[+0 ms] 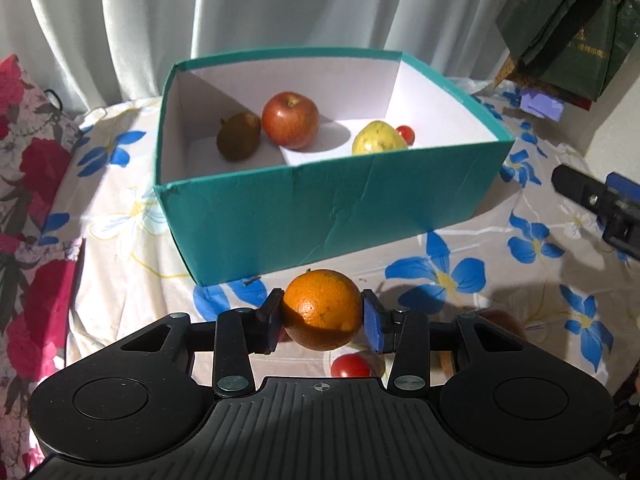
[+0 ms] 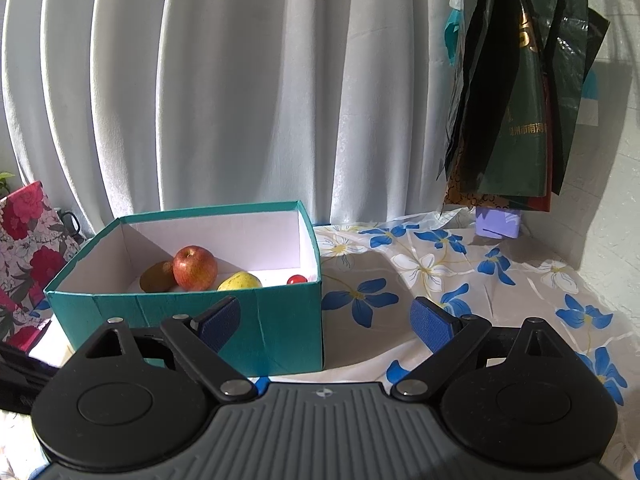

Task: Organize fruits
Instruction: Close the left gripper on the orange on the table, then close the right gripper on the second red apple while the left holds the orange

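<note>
My left gripper (image 1: 323, 314) is shut on an orange (image 1: 323, 308) and holds it above the cloth, just in front of the teal box (image 1: 320, 208). Inside the box lie a kiwi (image 1: 238, 136), a red apple (image 1: 291, 120), a yellow pear (image 1: 378, 138) and a cherry tomato (image 1: 406, 133). Another cherry tomato (image 1: 351, 366) lies on the cloth under the orange. My right gripper (image 2: 326, 322) is open and empty, right of the box (image 2: 256, 320); it shows at the right edge of the left wrist view (image 1: 608, 204). The apple (image 2: 195, 268) and pear (image 2: 239, 281) show there too.
The table carries a blue-flowered cloth (image 1: 460, 256). A white curtain (image 2: 240, 100) hangs behind. Dark green bags (image 2: 520, 92) hang at the back right above a small purple box (image 2: 498, 222). Red floral fabric (image 1: 28, 200) lies at the left.
</note>
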Demonstrator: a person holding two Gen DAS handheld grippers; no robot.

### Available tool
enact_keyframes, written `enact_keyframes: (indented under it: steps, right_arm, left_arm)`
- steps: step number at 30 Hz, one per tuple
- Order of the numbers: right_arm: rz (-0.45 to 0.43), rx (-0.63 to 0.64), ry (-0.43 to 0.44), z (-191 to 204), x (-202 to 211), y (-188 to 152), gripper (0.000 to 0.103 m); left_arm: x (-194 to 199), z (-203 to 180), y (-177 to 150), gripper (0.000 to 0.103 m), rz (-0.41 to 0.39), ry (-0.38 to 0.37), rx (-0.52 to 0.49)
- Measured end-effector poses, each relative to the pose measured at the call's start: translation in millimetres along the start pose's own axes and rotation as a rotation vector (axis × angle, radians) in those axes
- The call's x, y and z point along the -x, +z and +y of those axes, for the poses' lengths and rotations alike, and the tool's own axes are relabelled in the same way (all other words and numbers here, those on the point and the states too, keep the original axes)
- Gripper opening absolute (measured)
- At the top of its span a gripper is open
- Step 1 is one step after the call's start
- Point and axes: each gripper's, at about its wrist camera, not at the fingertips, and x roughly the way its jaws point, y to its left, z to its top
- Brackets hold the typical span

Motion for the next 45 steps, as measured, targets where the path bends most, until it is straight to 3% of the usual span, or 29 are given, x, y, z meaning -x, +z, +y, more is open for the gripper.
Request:
enact_keyframes:
  steps: [9,24,27,39,45]
  right_arm:
    - [0.083,0.059,0.046,30,17,-29,0.092]
    - [0.275,0.122,0.106,60,-10,-81,0.092]
    - [0.301,0.130,0.107,62,-20,-87,0.087]
    - [0.330,0.136,0.140,61,-36,-89,0.082]
    - [0.309,0.130,0.167,61,-37,-89,0.072]
  left_arm:
    - [35,9,5,0.045,-0.084,-0.001,-0.012]
    - [53,19,-8,0.045,-0.086,0.004,-0.014]
    - [54,21,-10,0.045,-0.085,0.011,-0.008]
    - [50,25,-9,0.045,-0.069,0.028,0.025]
    - [46,23,-8,0.045,-0.065,0.026,0.020]
